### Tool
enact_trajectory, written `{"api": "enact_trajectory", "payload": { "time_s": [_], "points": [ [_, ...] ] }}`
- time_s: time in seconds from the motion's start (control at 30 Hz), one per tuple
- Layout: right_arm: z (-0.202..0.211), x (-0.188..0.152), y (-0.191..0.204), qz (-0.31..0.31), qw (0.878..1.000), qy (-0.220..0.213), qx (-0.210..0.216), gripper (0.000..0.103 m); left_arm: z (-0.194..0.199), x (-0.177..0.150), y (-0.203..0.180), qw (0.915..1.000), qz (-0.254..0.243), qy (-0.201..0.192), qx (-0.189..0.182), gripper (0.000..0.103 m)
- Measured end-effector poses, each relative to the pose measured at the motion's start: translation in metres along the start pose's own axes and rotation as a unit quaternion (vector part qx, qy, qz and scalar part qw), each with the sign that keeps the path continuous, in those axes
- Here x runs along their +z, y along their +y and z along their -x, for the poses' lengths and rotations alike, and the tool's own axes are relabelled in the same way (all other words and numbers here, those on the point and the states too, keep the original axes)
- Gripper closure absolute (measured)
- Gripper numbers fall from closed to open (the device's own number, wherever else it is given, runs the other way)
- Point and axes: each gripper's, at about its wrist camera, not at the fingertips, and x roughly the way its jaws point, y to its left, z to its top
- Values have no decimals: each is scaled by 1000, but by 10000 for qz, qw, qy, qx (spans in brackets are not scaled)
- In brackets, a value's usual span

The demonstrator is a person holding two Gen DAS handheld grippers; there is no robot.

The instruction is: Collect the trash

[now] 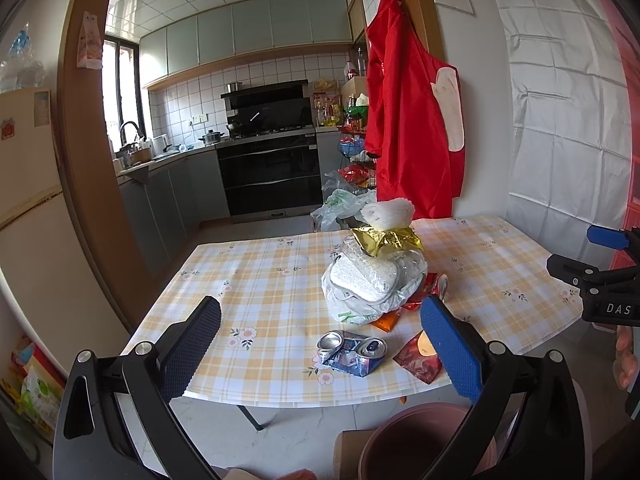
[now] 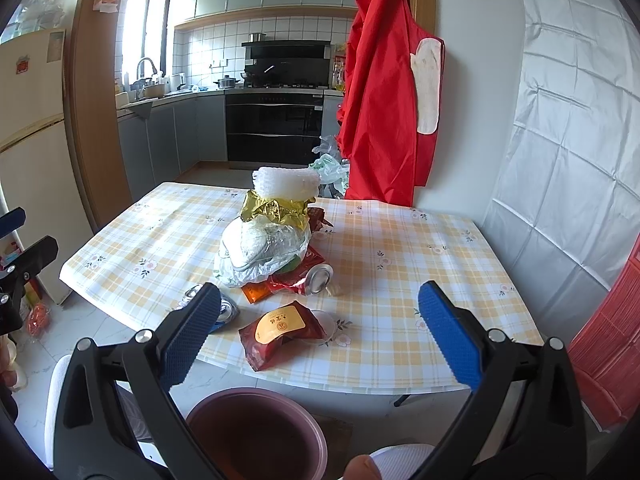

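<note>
Left gripper (image 1: pixel 320 344): jaws apart, empty, crushed can (image 1: pixel 352 351) straight ahead.
Right gripper (image 2: pixel 318 332): spread, empty, framing red snack wrapper (image 2: pixel 282 334).
Bin (image 2: pixel 256 432): directly beneath, likely for short drops.

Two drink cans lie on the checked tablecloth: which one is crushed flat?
The blue-and-white crushed can near the table's front edge, folded so both ends face up. The red can beside the white plastic bag keeps its round shape.

Two black hand-held claws with blue pads

Each claw, left claw (image 1: pixel 320 334) and right claw (image 2: pixel 318 320), has black angular arms with silver round screws near the joints and blue, fine-gridded finger pads (image 1: pixel 450 350). White letters "DAS" mark the right claw's black body at the left view's right edge.
</note>
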Motion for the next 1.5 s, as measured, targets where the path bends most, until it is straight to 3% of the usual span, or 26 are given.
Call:
{"api": "enact_trajectory", "payload": {
  "time_s": [1.5],
  "points": [
    [-5, -8, 0, -30, 10000, 57, 24, 6, -3, -9, -2, 9999, 67, 83, -31, 5]
  ]
}}
